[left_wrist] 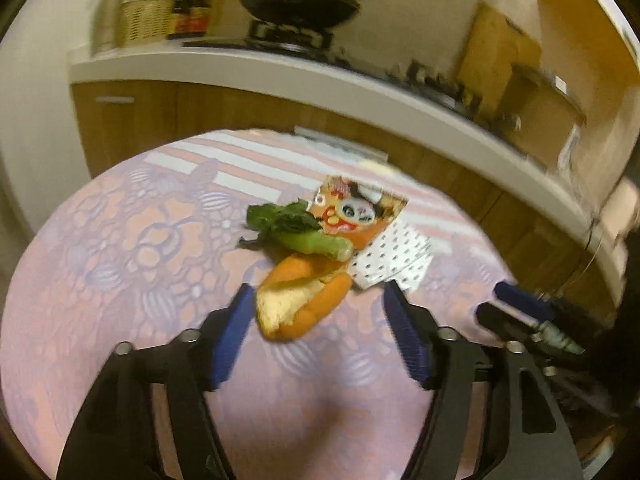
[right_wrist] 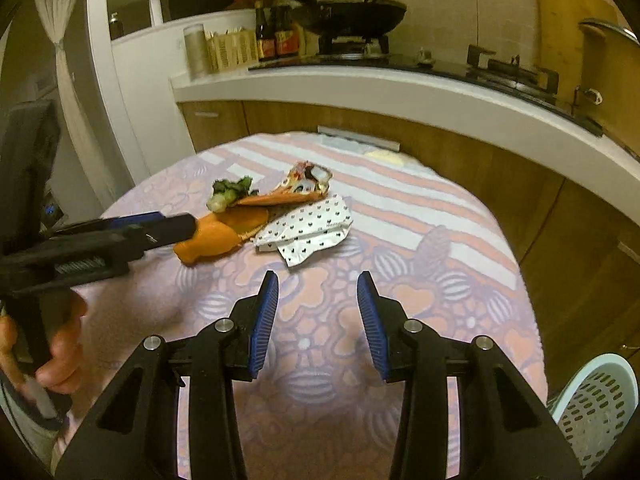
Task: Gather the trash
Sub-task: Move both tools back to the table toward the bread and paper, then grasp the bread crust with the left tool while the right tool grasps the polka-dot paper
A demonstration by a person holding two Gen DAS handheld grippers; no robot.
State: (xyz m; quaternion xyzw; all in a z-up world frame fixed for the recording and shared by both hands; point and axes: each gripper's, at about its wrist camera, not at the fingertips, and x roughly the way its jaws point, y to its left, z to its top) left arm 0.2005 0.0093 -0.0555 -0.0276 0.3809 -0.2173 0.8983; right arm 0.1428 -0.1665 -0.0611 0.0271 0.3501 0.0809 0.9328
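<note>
My left gripper [left_wrist: 318, 296] is spread wide, its tips on either side of the orange peel's [left_wrist: 300, 300] near end; the peel runs lengthwise away from me toward the green stalk [left_wrist: 296, 232] and snack wrapper [left_wrist: 356, 212]. My right gripper [right_wrist: 318, 284] hangs open and empty, well short of the spotted wrapper [right_wrist: 308, 228]. The basket [right_wrist: 596, 400] waits lower right.

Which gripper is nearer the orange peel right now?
Left. The left gripper is open around the orange peel; the right gripper is open, well short of it.

Clothed table [right_wrist: 400, 280], scraps [right_wrist: 224, 236], perhaps wrappers [right_wrist: 308, 228].
</note>
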